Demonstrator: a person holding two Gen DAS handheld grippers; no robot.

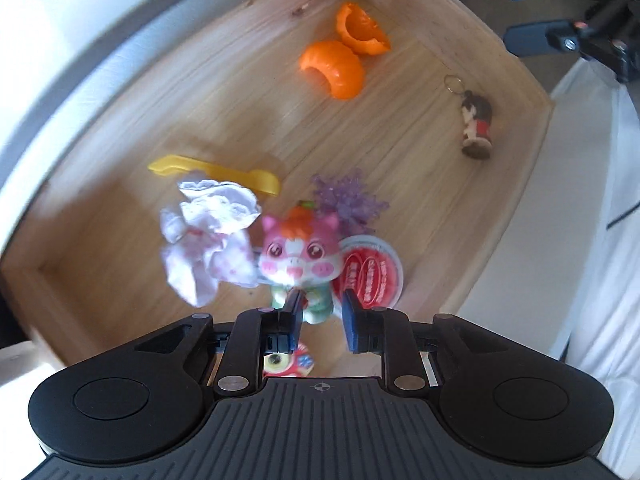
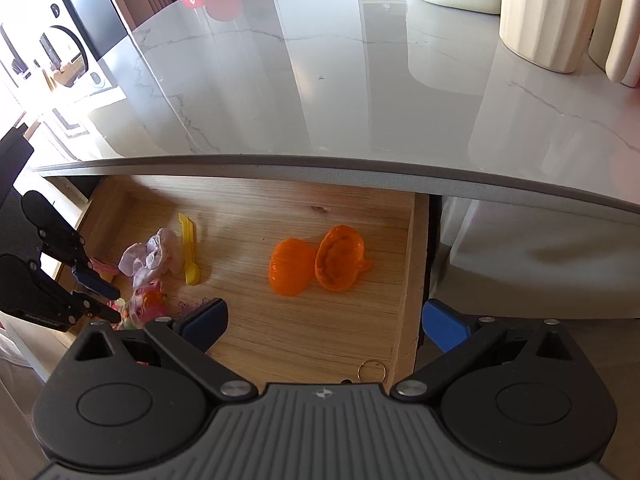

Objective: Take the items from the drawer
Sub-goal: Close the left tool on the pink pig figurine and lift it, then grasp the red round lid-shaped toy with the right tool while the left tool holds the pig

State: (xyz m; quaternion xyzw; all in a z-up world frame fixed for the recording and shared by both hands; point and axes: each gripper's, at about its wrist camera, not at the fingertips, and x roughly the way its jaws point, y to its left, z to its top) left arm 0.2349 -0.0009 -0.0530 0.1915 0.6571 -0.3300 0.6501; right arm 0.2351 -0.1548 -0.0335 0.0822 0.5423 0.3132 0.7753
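I have the left gripper (image 1: 322, 307) pointing almost straight down into the open drawer (image 1: 532, 168), jaws partly spread around the pink pig figurine (image 1: 298, 258), not pinching it. My right gripper (image 2: 324, 322) tilts over the drawer's edge, spread wide, empty.

We see our left gripper (image 1: 320, 312) part-open above the pink pig figure (image 1: 298, 258) in the wooden drawer (image 1: 400, 152). A crumpled white cloth (image 1: 212, 236) lies beside it.
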